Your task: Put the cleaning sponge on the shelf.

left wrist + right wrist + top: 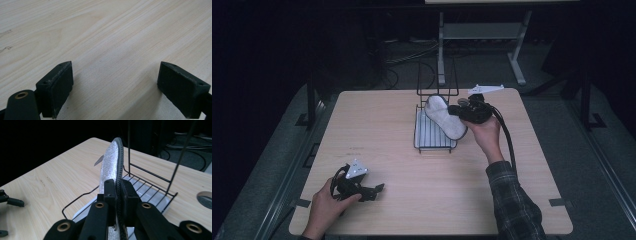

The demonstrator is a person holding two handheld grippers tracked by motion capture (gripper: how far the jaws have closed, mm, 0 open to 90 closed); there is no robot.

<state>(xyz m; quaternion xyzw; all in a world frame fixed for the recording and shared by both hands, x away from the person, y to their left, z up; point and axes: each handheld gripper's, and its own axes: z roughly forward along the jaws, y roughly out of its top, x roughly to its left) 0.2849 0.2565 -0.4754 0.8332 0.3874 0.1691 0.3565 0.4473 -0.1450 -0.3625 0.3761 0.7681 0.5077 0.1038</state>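
R claw (117, 195) is clamped on the edge of a white slipper/insole-type thing w/ black rim (111, 162), jaws pressed tight on both sides of it, pads on the black trim. In the high view the R claw (460, 111) sits at the far-mid part of the bench, person's hand under it, plaid sleeve (512, 200) coming in from the near R edge. The slipper (444, 117) stands on edge, tilted, heel end toward the far edge, lower end over the black wire rack (432, 140); can't tell if it touches the rack floor. Rack is near bench center, a bit toward the far edge, w/ a tall wire back (437, 82) on its far side. White tray liner under the rack wires (150, 192).

L claw (113, 82) is spread wide, nothing between the jaws, just bare wood of the bench (105, 32) beneath, pads close to the surface. High view: L claw (374, 191) by the near L corner, held in the person's L hand (324, 207), grey 3-cornered plate (356, 170) on top, well apart from rack + slipper.

Bench (387, 115) is light wood, rounded corners. Beyond the far edge: dark floor, cables, a grey stand frame (484, 35).
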